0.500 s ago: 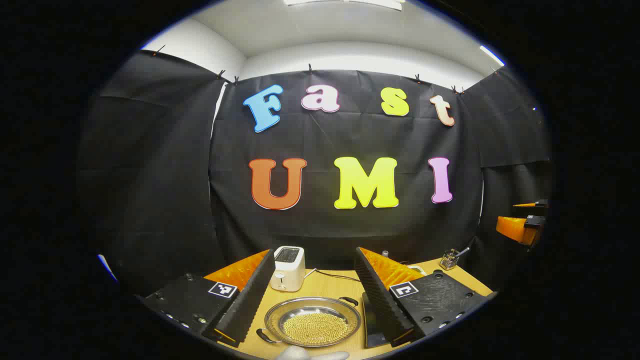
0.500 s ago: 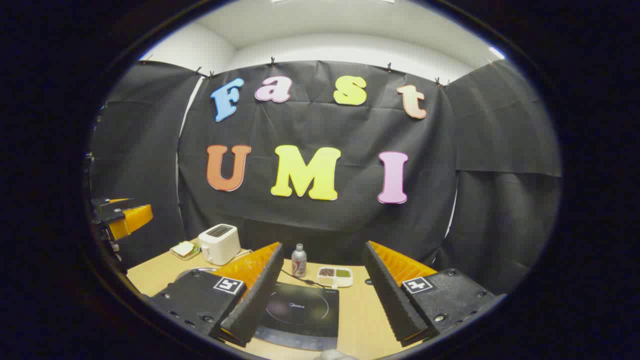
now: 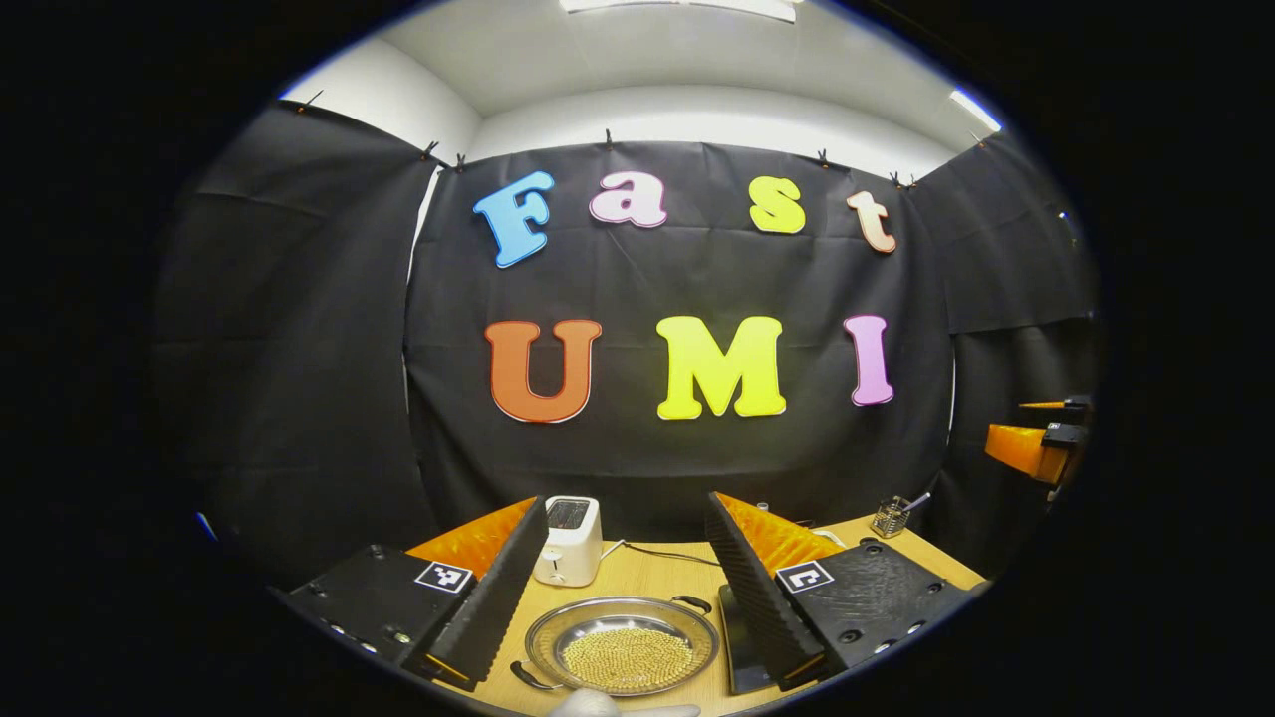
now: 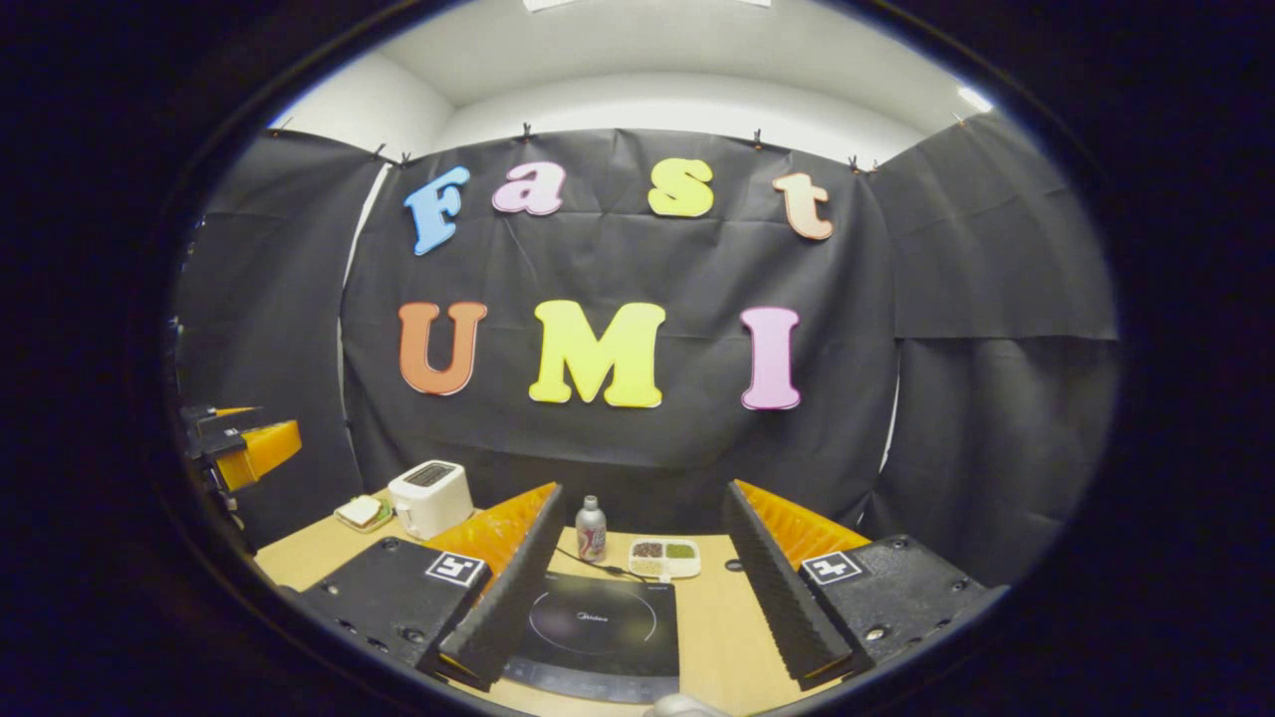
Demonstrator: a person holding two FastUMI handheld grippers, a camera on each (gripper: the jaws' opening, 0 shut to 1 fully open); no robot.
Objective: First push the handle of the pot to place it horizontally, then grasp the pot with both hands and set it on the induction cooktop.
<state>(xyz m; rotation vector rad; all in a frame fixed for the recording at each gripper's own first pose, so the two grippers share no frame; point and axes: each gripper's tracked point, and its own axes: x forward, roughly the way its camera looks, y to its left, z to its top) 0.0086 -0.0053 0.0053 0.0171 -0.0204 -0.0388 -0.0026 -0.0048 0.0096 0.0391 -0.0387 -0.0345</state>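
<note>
Steel pot: shallow round pan (image 3: 623, 647) of golden beads, on wooden table (image 3: 647, 573), handles diagonal
Black induction cooktop (image 4: 596, 625): bare
Left gripper (image 3: 623, 588): jaws wide, hovering
Right gripper (image 4: 642, 588): jaws wide
Progress: nothing done yet

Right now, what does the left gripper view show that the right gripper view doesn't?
Left gripper view: the pot, holding yellowish beads, and a utensil holder. Right gripper view: a sandwich dish beside the toaster. Shared: the toaster, the wooden table, the induction cooktop, and an open tool up front, left tool or right tool.
</note>
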